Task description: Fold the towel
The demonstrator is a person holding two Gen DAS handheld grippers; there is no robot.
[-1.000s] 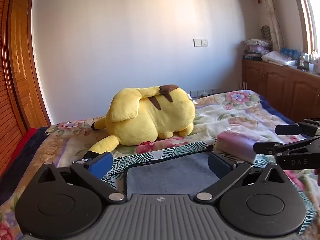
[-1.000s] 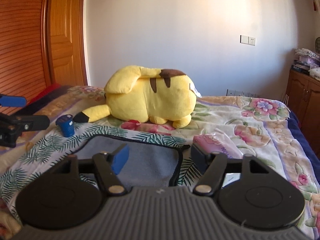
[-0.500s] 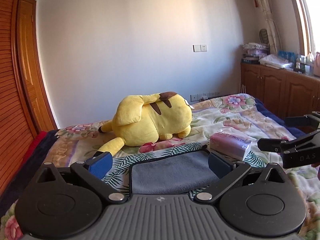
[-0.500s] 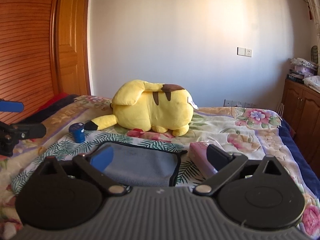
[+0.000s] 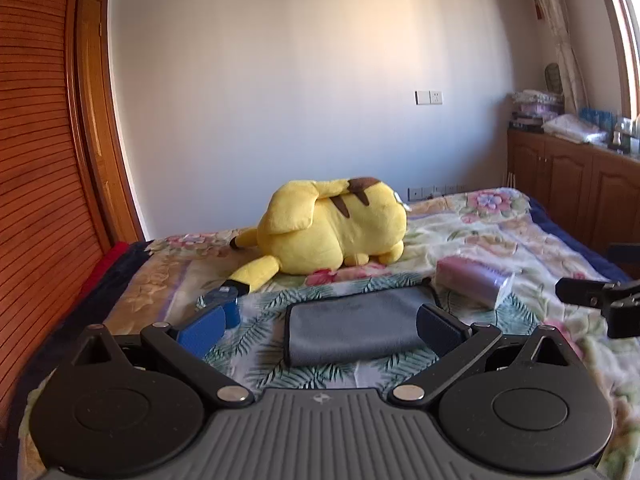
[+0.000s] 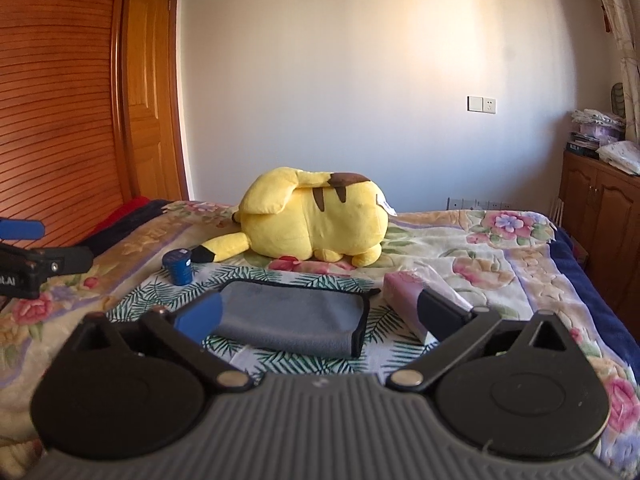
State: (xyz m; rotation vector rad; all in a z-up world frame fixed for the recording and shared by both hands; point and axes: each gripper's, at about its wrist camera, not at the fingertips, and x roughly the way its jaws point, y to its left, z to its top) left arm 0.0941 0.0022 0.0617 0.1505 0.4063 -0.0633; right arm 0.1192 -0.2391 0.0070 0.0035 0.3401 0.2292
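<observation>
Towel (image 5: 352,326): grey, already doubled, flat on the floral bedspread (image 5: 500,236) — long axis running left to right across your view.
Left gripper (image 5: 320,326): spread wide, empty, facing the towel squarely.
Right gripper (image 6: 318,316): also spread and empty — its centre nearer the towel's right, black-trimmed edge.
Neighbours: blue cap (image 6: 179,267) left, pink pack (image 5: 474,282) right.

The towel (image 5: 352,326) is soft matt grey cloth with a fine nap. The plush (image 5: 332,232) is fuzzy yellow fabric. The bedspread (image 6: 500,256) is printed cloth, slightly quilted. The pack (image 5: 474,284) is wrapped in glossy film. The wardrobe (image 6: 56,100) and door (image 6: 150,92) are varnished wood — the wardrobe ribbed. The left gripper (image 5: 320,326) is matt black plastic — its rivets bright metal.
</observation>
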